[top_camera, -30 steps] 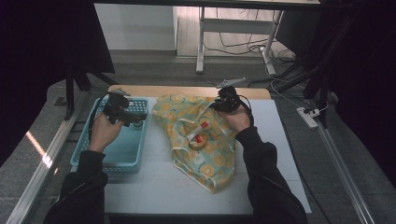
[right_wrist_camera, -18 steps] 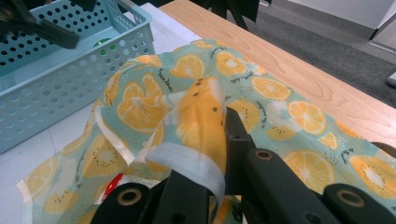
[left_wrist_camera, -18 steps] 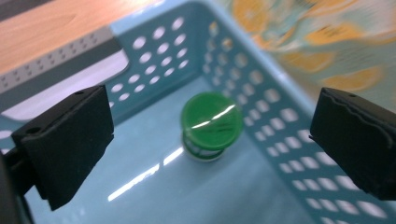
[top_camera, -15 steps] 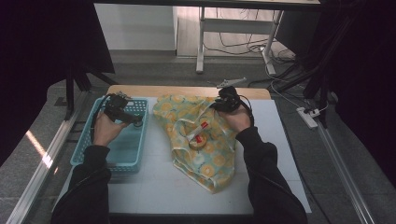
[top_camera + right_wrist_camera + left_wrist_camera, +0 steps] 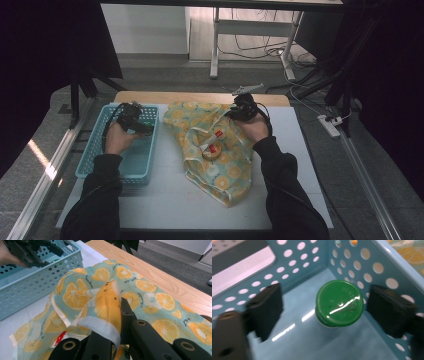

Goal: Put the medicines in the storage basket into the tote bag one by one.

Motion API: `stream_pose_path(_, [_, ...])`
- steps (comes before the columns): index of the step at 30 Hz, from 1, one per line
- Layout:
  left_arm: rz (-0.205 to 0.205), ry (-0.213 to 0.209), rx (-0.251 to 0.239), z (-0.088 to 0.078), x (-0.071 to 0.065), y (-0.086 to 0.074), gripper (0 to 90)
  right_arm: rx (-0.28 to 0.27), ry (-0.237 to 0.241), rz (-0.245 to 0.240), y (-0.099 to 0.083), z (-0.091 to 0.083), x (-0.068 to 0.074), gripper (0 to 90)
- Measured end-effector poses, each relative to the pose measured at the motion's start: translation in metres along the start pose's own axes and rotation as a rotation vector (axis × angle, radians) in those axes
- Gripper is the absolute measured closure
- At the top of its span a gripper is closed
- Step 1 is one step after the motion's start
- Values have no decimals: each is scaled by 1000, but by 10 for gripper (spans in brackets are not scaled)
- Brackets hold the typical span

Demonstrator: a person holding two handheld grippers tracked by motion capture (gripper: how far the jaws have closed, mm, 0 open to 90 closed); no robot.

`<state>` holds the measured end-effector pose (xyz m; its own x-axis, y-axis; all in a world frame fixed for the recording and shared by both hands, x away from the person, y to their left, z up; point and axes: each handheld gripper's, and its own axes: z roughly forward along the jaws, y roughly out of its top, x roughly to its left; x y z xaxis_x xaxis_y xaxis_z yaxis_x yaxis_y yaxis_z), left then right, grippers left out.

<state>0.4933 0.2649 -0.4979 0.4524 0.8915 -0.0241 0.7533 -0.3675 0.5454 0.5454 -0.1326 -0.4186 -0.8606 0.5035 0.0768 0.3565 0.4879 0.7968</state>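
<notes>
**Left gripper down in basket around green-capped bottle; right gripper clamps cloth**

Green-capped bottle (image 5: 339, 303) stands upright on the floor of the blue basket (image 5: 98, 160), near its far corner by the perforated wall; left gripper (image 5: 324, 307) has its pads on either side of the cap, gaps visible on both sides, not touching; jaws have just been closing in from wider, bottle between them but not yet pressed; versus a second ago in the high view the left gripper (image 5: 134, 120) sits lower inside the basket's far end, hand deeper over the rim. Right gripper (image 5: 117, 322) unchanged in place; jaws tight on a folded white-hemmed edge of the orange-print cloth (image 5: 105, 300), lifted a bit off the table; in the high view right gripper (image 5: 243, 107) at the cloth's (image 5: 220, 165) far right edge. On the cloth: a small red-and-white tube (image 5: 214, 141) and a round wooden piece (image 5: 210, 154), touching each other, same spot as before. White tabletop (image 5: 165, 200) under all.
</notes>
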Motion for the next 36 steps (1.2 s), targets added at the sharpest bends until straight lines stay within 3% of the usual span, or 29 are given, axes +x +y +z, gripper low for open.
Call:
stream_pose_path(5, [25,-9,9,4,-3,1,368,0,0,0,0,0,0,897])
stream_pose_path(7, [35,-29,8,3,-4,1,496,0,0,0,0,0,0,897])
stream_pose_path(8, [37,-22,10,3,-5,1,509,0,0,0,-1,0,0,897])
stream_pose_path(11, [41,-25,17,2,-5,1,518,2,0,1,-1,1,0,897])
stream_pose_path(21, [-45,-57,-7,-11,1,-1,522,2,0,2,-2,0,-1,897])
stream_pose_path(26, [-45,-46,-11,-23,0,1,521,-1,-3,5,-2,0,-1,897])
stream_pose_path(36, [-36,-72,-66,-60,-13,11,522,-9,-3,-2,0,-1,1,897])
